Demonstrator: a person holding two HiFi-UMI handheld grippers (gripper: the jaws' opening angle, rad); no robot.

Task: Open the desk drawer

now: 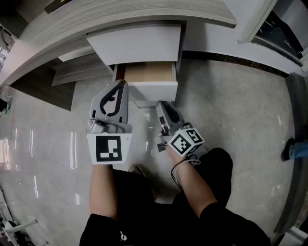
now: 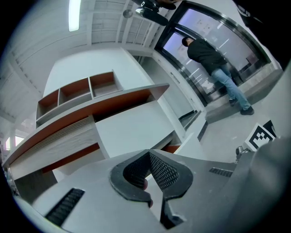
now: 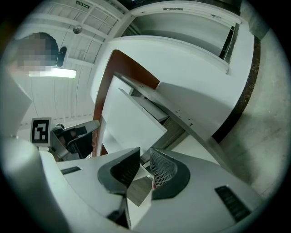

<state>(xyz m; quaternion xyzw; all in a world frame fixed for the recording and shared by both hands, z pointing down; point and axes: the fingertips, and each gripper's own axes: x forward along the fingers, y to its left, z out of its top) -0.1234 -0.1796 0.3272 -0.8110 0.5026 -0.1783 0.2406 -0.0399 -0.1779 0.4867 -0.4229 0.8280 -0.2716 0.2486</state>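
The drawer [image 1: 153, 89] is pulled out beneath the worktop [image 1: 120, 14], its front edge clamped in the right gripper [image 3: 143, 158]. The left gripper [image 1: 123, 84] is held clenched, empty, alongside. Checkered square markers [image 1: 109, 148] are carried on both.

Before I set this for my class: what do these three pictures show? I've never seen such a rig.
There is no robot here. A person holds a two-jaw gripper in each hand. The head view looks steeply down from the person's head at a desk and its drawer, which is already partly out. Each of the other two views comes from a camera on one gripper that looks along its jaws. The left gripper is shut and empty. The right gripper appears closed on the edge of the drawer's front.
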